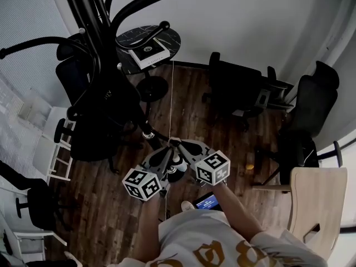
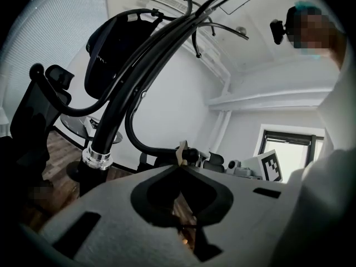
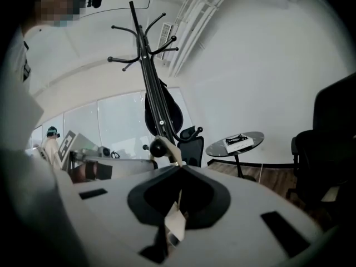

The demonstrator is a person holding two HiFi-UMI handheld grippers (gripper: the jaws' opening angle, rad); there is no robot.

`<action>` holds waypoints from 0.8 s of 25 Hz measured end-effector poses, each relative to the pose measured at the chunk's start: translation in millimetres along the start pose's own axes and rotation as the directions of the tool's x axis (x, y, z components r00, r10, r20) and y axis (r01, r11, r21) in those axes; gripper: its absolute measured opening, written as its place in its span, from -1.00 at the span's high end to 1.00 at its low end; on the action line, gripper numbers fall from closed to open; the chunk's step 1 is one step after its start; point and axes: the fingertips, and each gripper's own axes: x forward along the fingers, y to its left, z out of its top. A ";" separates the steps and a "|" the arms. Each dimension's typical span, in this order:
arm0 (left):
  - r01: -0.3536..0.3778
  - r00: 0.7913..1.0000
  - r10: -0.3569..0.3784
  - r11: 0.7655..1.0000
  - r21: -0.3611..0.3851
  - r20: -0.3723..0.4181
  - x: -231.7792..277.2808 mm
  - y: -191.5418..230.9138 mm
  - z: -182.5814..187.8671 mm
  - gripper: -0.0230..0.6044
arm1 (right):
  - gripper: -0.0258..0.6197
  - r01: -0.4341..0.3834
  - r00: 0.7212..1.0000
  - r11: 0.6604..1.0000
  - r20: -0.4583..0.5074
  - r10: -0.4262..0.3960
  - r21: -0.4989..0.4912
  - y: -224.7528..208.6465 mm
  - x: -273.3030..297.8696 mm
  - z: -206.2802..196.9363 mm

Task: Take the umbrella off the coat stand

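Black umbrella (image 1: 105, 107) hangs folded on the coat stand (image 1: 89, 15) at the upper left of the head view. Its hooked handle (image 1: 158, 138) reaches your left gripper (image 1: 170, 145) and right gripper (image 1: 177, 143) at the centre.

Your left gripper view shows the jaws together, with the handle's round end (image 2: 192, 156) just beyond the tips.

Your right gripper view also shows the jaws together.
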 end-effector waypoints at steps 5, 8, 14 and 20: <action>0.012 1.000 -0.012 1.000 0.011 0.018 2.8 -6.9 8.2 0.85 | 0.88 0.003 0.999 1.000 0.034 -0.003 0.008 -2.4 -5.4 9.9; 0.013 1.000 -0.013 1.000 0.008 0.022 2.8 -7.8 8.9 0.85 | 0.88 0.004 0.999 1.000 0.034 -0.004 0.007 -2.8 -6.8 11.6; 0.002 1.000 -0.002 1.000 0.007 0.016 0.8 -7.9 7.1 0.85 | 0.88 -0.004 1.000 1.000 0.031 0.004 0.006 -0.5 -9.1 9.2; -0.010 1.000 0.010 1.000 -0.005 0.027 -0.6 -13.2 8.7 0.85 | 0.88 -0.003 0.999 1.000 0.039 0.002 0.027 0.0 -14.4 11.3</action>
